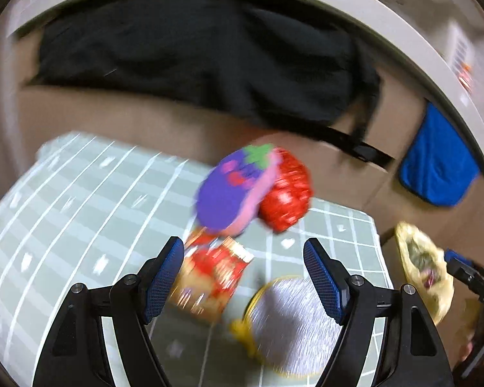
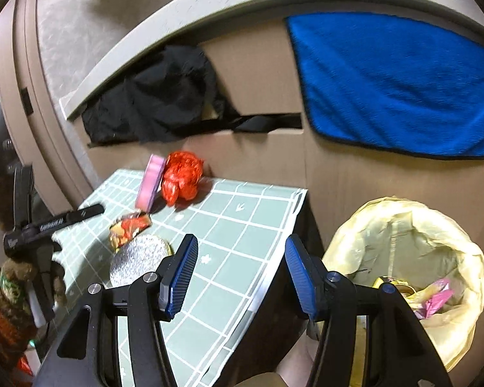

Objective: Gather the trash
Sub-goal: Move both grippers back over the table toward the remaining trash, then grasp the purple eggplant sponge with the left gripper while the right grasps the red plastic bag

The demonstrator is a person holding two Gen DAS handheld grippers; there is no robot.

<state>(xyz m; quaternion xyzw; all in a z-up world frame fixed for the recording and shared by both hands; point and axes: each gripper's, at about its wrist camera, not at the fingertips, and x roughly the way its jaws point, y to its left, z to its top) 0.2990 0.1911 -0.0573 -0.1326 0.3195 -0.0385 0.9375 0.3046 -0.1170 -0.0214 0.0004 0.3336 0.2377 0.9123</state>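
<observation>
The left tongs (image 1: pixel 243 277) stand wide apart and grasp nothing, hovering over the table (image 1: pixel 80 200) with a crumpled red and gold wrapper (image 1: pixel 214 279) and a round silver foil lid (image 1: pixel 293 322) showing between and below the blue pads; whether the pads touch either one is hard to make out, since the left wrist view is smeared with blur. The right tongs (image 2: pixel 242 277) are also released and empty, spread partway over the table's edge, with the yellow-lined trash bin (image 2: pixel 413 245) just beside the right finger. In the right wrist view the left tongs appear at the far left, only partly seen, held by a hand whose sleeve is cut off by the frame. The trash still on the table sits near its far edge: a purple and pink packet (image 1: pixel 234 190) standing on its side, touching a crinkled red wrapper ball (image 1: pixel 287 190), with the red and gold wrapper and foil lid nearer. Inside the bin lie a few pink and gold scraps (image 2: pixel 432 300), partly hidden behind the right finger.
</observation>
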